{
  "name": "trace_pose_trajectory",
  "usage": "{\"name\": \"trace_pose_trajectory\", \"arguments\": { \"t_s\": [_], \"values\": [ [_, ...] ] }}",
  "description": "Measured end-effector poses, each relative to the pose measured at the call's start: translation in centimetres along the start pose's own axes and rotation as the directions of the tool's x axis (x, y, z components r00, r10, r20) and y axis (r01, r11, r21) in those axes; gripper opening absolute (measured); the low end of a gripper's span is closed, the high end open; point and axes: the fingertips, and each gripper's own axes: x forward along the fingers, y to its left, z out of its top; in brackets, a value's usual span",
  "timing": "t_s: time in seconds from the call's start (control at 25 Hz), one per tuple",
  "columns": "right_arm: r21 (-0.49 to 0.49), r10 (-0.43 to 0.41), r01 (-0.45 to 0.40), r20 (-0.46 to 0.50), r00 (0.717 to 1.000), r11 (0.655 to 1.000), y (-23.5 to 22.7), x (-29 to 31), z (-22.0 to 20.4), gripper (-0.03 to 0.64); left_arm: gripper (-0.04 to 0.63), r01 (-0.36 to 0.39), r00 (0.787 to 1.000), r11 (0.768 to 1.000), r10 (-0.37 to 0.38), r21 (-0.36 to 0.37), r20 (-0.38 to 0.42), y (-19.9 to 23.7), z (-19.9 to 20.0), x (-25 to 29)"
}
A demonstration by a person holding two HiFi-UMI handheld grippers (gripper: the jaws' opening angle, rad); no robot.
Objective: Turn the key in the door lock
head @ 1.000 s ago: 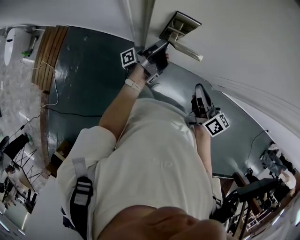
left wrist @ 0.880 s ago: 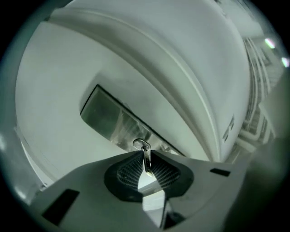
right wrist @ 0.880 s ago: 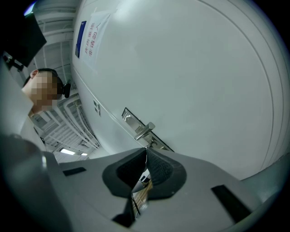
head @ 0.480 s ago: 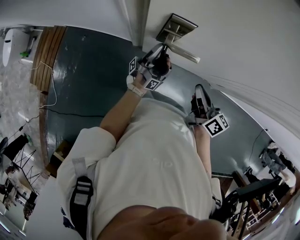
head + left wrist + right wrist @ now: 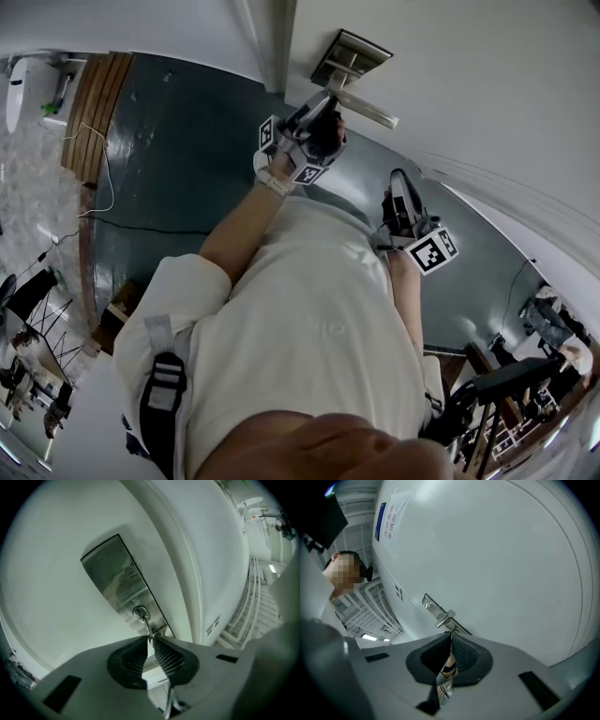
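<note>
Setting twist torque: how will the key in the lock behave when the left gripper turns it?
The key is thin bare metal, likely stiff but slippery. The left gripper, whose jaws have just been closing on it, pinches only with its tips, so it may slip. Seated in the lock plate, it should pivot, not wobble.

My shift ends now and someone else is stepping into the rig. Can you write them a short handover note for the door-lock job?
Left gripper: raised to the door. Its jaws have just been closing and the tips now pinch the key.
Right gripper: jaws together, empty, held back from the door.
Things: the key sits in the lock cylinder, near one end of the metal plate that carries the door handle.
Done: key inserted and gripped.
Left: turn the key. Whether it has turned at all cannot be told from here.
</note>
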Motion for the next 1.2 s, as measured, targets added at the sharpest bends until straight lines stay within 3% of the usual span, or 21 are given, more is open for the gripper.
{"name": "trace_pose_trajectory", "arguments": {
  "t_s": [0.32,0.8,0.92,1.04,1.2],
  "values": [
    [0.000,-0.001,0.001,-0.002,1.000,1.000,-0.2,0.1,0.3,0.022,0.031,0.025,1.000,1.000,-0.025,-0.005,0.019,-0.2,0.2,-0.5],
    [0.007,-0.001,0.001,-0.002,1.000,1.000,-0.5,-0.6,0.2,0.022,0.034,-0.016,0.998,0.999,0.018,-0.027,0.052,0.8,1.0,-0.5],
    [0.007,-0.003,0.003,0.000,1.000,1.000,-0.5,-0.3,0.2,0.021,0.035,-0.088,0.995,0.995,0.086,0.050,0.044,0.8,1.2,-0.4],
    [0.008,-0.003,0.003,0.002,1.000,1.000,-0.3,-0.1,0.2,0.022,0.037,-0.214,0.976,0.953,0.217,0.216,0.009,0.7,1.3,-0.1],
    [0.004,-0.002,0.002,0.000,1.000,1.000,-0.2,0.0,0.2,0.021,0.037,-0.349,0.922,0.851,0.386,0.393,-0.017,0.9,1.4,0.5]
  ]
}}
